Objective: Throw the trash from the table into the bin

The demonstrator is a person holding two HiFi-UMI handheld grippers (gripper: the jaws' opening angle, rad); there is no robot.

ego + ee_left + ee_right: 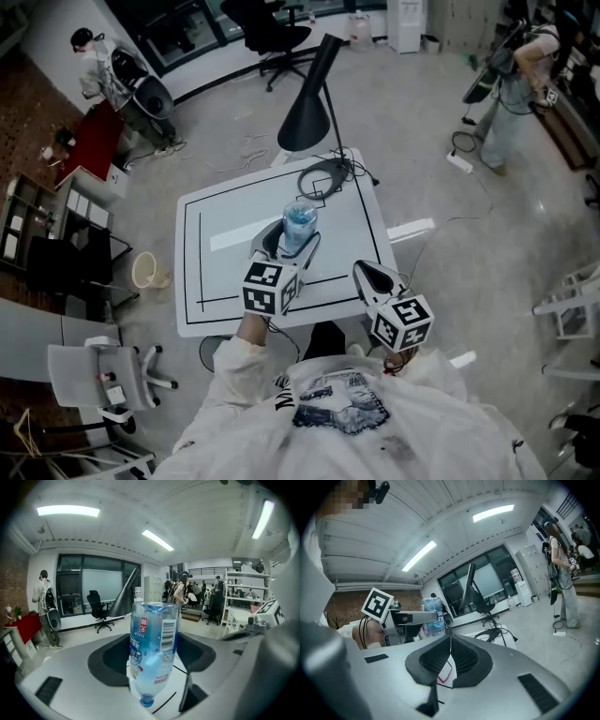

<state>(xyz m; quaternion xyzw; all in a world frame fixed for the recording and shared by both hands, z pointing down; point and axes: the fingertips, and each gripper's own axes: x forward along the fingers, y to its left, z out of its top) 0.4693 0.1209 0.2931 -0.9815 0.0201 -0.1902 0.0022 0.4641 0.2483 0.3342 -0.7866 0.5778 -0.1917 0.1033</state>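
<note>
Left gripper view: left claw [154, 667] wide, gripping bottle [152, 634] | right claw [450, 653] closed

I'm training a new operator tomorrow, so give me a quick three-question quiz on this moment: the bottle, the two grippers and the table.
1. True or false: the right gripper holds the plastic bottle.
2. In the left gripper view, the bottle's cap sits at the A) top, B) bottom, C) left side of the bottle.
3. Name the black thing that rises over the far edge of the table in the head view.

Key:
1. False. The left gripper holds it; the right one's jaws are shut and empty.
2. B.
3. The lamp.
</note>
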